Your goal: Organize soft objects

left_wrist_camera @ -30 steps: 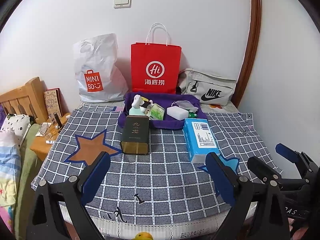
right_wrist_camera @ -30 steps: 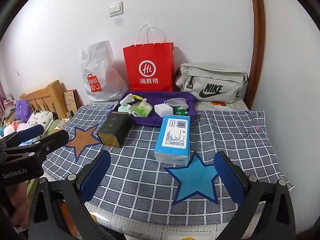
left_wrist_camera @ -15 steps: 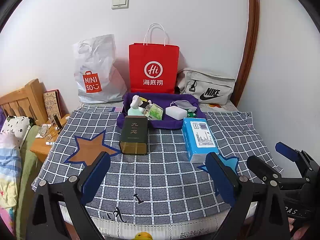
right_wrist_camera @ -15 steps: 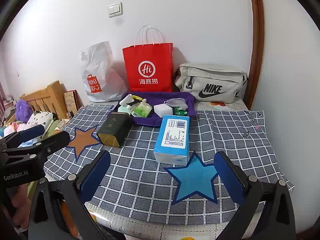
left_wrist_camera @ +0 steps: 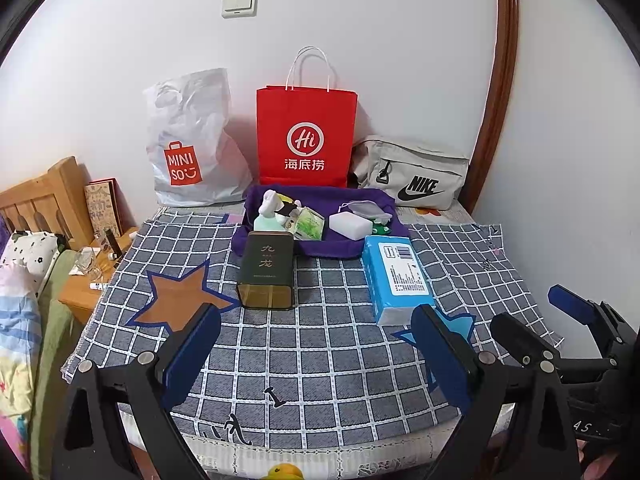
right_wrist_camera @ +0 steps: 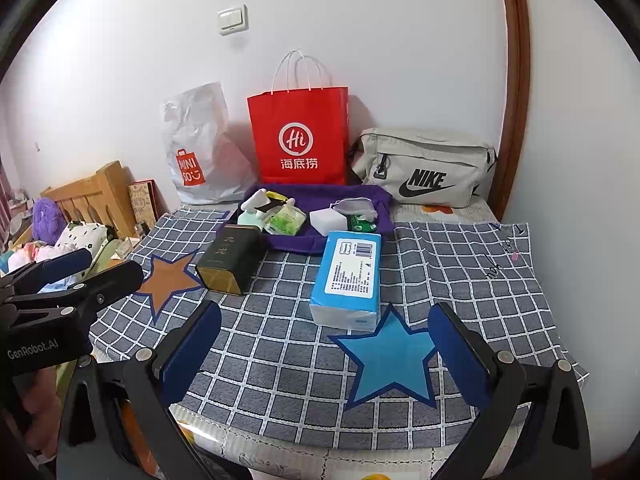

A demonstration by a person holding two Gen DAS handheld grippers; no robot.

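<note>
With both the left claw (left_wrist_camera: 316, 356) and the right claw (right_wrist_camera: 326, 350) wide open and empty, we judge the blue tissue pack (right_wrist_camera: 349, 278), at 12 o'clock on the desk (right_wrist_camera: 280, 360), light and squashy, best pinched gently across its long sides.

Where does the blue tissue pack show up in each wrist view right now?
Left wrist view: the blue rectangular tissue pack lies right of centre on the checked cloth, beside the dark green tin.
Right wrist view: the blue rectangular tissue pack sits near centre, just behind the blue star patch.
Shared landmark: the red paper bag standing against the wall behind it.
</note>
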